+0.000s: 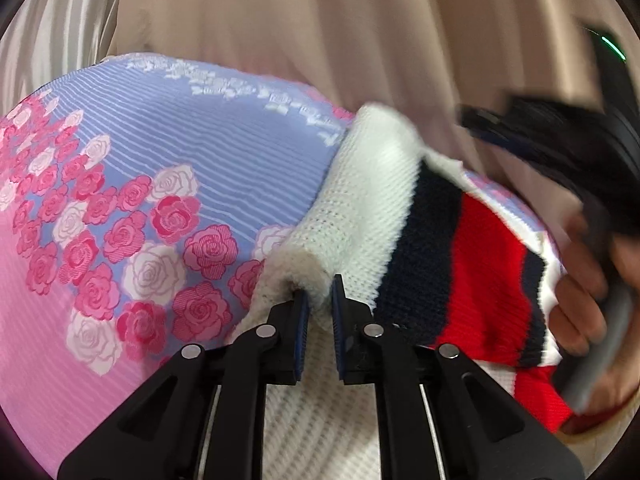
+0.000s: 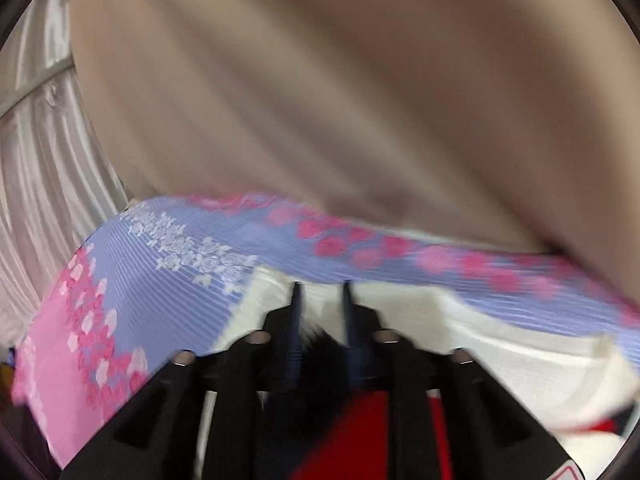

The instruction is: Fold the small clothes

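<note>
A small white knit sweater [image 1: 360, 208] with navy and red stripes lies on a lilac and pink rose-print cloth [image 1: 120, 200]. My left gripper [image 1: 320, 296] is shut on a folded white edge of the sweater. My right gripper [image 1: 500, 124] shows blurred at the right of the left wrist view, above the sweater's far end, with a hand behind it. In the right wrist view my right gripper [image 2: 320, 292] hovers over the sweater's white part [image 2: 480, 344]; its jaws stand slightly apart with nothing between the tips. The view is blurred by motion.
The rose-print cloth [image 2: 180, 272] covers the work surface. Beige curtains [image 1: 320, 32] hang behind it, with pale shiny fabric [image 2: 40, 160] at the left. The cloth's far edge runs just beyond the sweater.
</note>
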Demonstrator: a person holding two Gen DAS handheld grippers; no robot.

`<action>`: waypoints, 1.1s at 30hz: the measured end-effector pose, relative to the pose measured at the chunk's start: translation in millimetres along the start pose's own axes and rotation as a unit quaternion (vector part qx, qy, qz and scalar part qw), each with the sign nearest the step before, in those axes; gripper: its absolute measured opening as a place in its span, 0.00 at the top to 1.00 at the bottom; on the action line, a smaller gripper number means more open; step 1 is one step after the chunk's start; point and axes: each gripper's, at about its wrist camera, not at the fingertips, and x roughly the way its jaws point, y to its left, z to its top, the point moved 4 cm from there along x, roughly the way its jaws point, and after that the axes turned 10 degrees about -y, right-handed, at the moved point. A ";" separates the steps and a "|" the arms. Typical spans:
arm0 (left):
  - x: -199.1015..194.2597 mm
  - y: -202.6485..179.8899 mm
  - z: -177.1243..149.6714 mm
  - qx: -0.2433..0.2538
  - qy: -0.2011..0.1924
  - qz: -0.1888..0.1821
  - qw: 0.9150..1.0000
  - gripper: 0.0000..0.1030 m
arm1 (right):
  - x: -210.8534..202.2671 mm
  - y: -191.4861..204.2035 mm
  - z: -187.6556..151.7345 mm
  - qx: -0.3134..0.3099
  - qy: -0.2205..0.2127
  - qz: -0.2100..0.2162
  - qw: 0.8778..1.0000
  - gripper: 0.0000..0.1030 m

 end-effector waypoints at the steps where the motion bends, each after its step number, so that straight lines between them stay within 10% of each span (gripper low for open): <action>1: -8.3 -3.7 1.3 0.000 -0.001 -0.008 1.000 0.89 | -17.9 -13.6 -4.0 0.001 -0.007 -0.005 1.000 0.70; 8: -58.4 -94.0 -30.2 0.041 0.060 -0.145 0.987 0.82 | -154.1 -208.9 -71.5 0.115 -0.010 -0.172 0.978 0.58; 11: -45.1 -149.6 -57.3 0.065 0.113 -0.187 0.974 0.80 | -165.2 -260.1 -82.5 0.186 -0.003 -0.175 0.967 0.58; 18: 1.2 -217.3 -99.4 0.092 0.161 -0.173 0.967 0.87 | -111.1 -266.5 -81.5 0.152 0.055 -0.164 0.973 0.54; 21: 15.7 -212.6 -106.8 0.082 0.164 -0.167 0.969 1.00 | -102.4 -264.5 -75.3 0.124 0.051 -0.170 0.976 0.92; 25: 14.0 -210.6 -108.7 0.099 0.157 -0.171 0.968 1.00 | -141.4 -277.5 -60.0 0.166 -0.054 -0.150 0.973 0.94; 28: 8.3 -211.9 -111.6 0.124 0.134 -0.159 0.970 1.00 | -100.2 -316.6 -102.6 0.198 0.041 -0.201 0.959 0.94; 33: 1.1 -219.9 -119.8 0.156 0.116 -0.152 0.969 1.00 | -153.7 -298.2 -106.3 0.227 -0.011 -0.169 0.959 0.86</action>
